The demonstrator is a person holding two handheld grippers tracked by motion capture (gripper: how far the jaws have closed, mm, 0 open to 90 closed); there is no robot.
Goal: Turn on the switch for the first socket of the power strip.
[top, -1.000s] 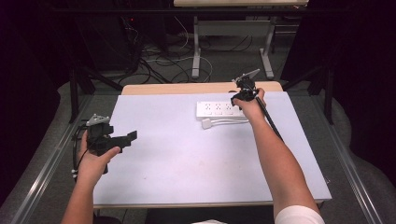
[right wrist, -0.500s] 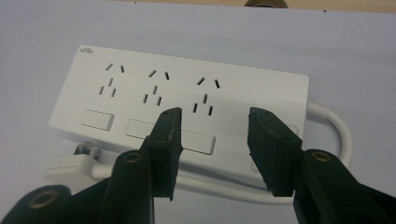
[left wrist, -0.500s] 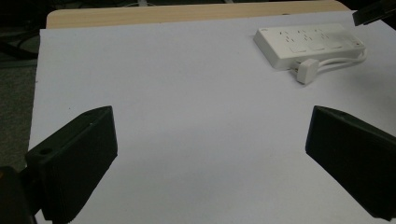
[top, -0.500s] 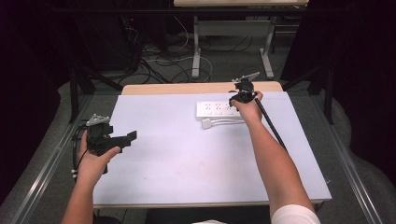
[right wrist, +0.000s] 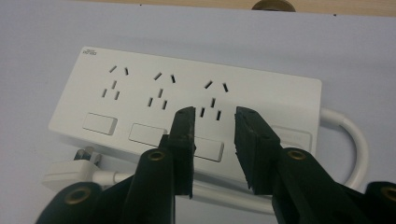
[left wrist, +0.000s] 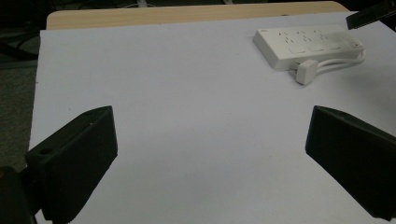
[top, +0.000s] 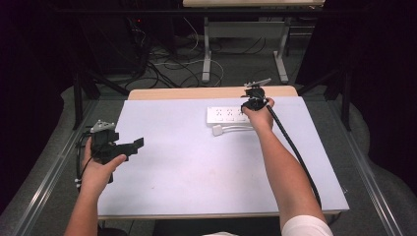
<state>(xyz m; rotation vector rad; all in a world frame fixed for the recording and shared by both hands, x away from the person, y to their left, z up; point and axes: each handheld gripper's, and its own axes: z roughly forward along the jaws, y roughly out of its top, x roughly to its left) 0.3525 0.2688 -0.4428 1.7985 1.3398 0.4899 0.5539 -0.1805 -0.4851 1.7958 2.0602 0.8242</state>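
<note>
My left gripper (top: 132,146) sits nearest me, held in my left hand (top: 101,166) over the left edge of the white table (top: 187,172). Its jaws stand wide apart with nothing between them — in the left gripper view they frame bare tabletop, one at each lower corner.

Farther out, toward the far right of the table, my right gripper (right wrist: 214,123) hangs just above the white power strip (right wrist: 140,100), tilted down at it. Its jaws are part open, a narrow gap between them, and they hold nothing; through the gap I see the rightmost socket and the rocker switch below it. Whether the tips touch the strip's face, I cannot tell.

The power strip lies flat near the far edge, three sockets in a row, each with a switch. Its white cord (right wrist: 348,140) loops round from the right end and runs along the near side to the plug (left wrist: 306,71), which lies loose on the table just beside the strip.
</note>
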